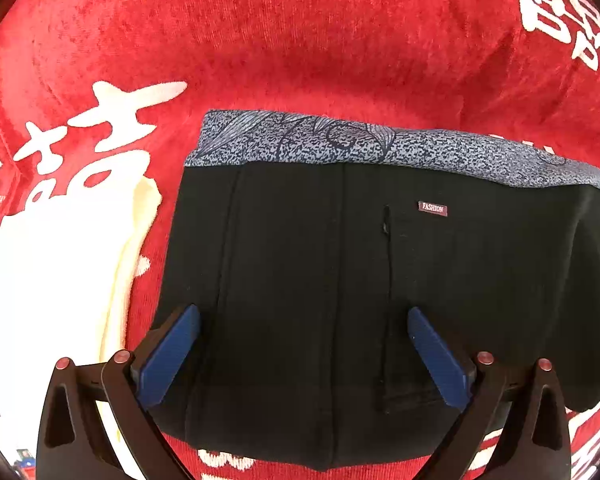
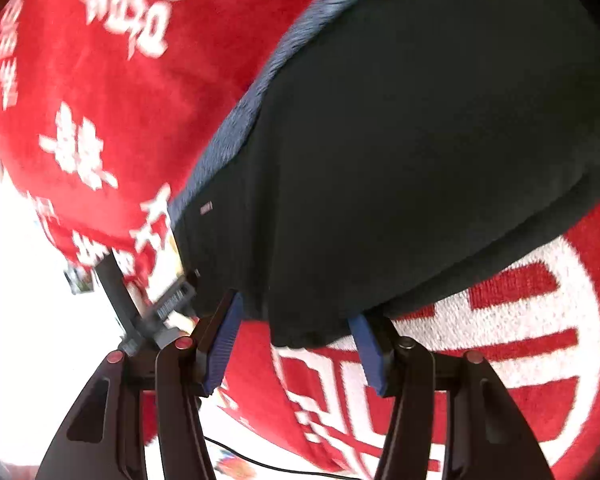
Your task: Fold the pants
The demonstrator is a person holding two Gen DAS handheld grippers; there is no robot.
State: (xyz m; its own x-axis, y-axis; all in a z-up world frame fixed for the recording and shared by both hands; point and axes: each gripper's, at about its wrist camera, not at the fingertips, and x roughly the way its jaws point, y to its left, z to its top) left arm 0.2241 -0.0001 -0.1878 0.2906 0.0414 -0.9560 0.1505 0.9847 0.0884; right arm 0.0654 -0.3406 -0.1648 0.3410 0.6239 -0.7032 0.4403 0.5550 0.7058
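Observation:
Black pants (image 1: 300, 280) with a grey patterned waistband (image 1: 340, 144) and a small "FASHION" label (image 1: 432, 208) lie folded on a red blanket (image 1: 300, 40). My left gripper (image 1: 303, 316) is open, its blue pads hovering over the near part of the pants. In the right wrist view the pants (image 2: 420, 140) fill the upper right. My right gripper (image 2: 298, 312) is open, its pads at the pants' near edge; whether they touch it I cannot tell. The left gripper (image 2: 172, 300) shows blurred at the pants' left edge.
The red blanket (image 2: 100, 100) carries white characters. A cream cloth (image 1: 132, 240) lies left of the pants, beside a bright white area. A thin black cable (image 2: 260, 464) runs along the bottom of the right wrist view.

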